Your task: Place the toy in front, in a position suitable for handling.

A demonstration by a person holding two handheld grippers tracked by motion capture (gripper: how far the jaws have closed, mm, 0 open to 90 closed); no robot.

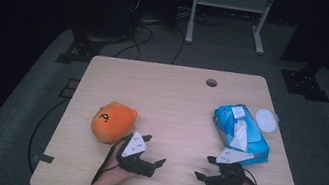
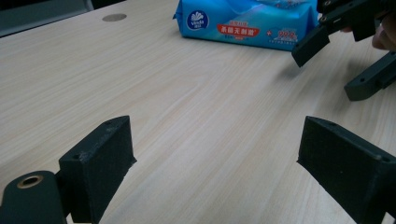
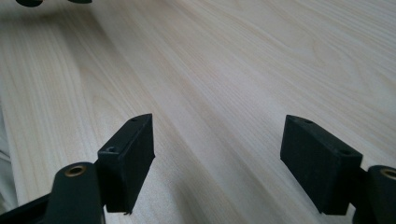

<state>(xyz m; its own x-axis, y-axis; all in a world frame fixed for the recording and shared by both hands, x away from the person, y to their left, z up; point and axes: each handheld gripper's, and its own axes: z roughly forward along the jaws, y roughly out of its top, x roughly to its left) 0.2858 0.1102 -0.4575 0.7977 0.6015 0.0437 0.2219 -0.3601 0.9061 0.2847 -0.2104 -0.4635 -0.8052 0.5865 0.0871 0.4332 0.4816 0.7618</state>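
1. Left gripper: its jaws stand wide apart with only bare wood between them, grasping nothing, low over the near part of the table.
2. Right gripper: likewise spread wide and empty, pointing across toward the left gripper, the two well apart.
3. The orange plush toy lies just beside the left gripper, on its outer side, untouched.
4. The blue wipes pack, a white sheet sticking up from its top, lies just beyond the right gripper, close to its grey plate.
5. A white round lid sits beside the pack near the table's right edge.
6. Nothing lies on the wood between the two grippers.
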